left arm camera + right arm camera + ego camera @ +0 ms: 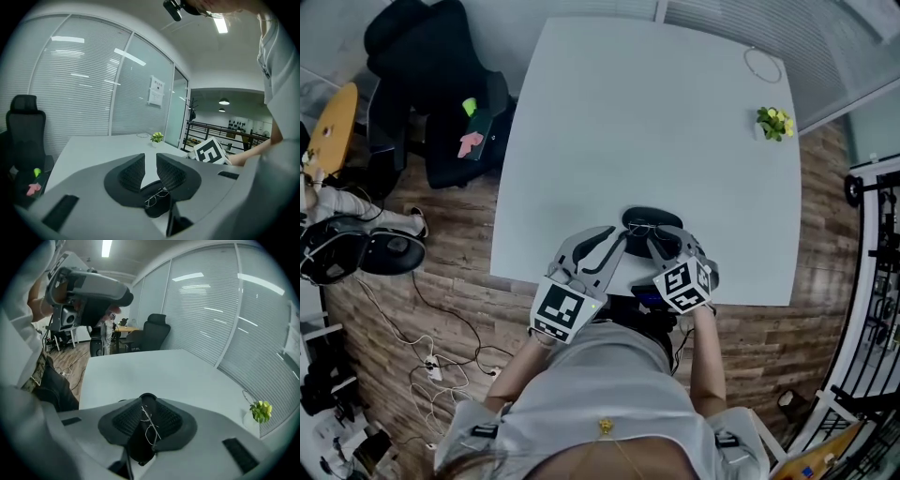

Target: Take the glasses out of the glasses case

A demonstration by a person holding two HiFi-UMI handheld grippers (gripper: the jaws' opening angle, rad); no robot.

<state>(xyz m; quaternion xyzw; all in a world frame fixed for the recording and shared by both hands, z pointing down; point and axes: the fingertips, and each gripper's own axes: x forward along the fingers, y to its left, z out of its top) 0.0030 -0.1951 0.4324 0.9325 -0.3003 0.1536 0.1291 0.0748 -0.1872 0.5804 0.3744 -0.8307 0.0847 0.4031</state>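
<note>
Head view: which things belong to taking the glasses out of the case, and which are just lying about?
Job: glasses, glasses case, left gripper, right gripper.
Lying about: small potted plant, thin ring, office chair.

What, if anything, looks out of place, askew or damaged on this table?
Nothing stands out. The glasses rest on the dark case near the front edge of the table, and the thin frame shows no obvious bend or break. The small plant stands upright at the far corner. Nothing is spilled.
</note>
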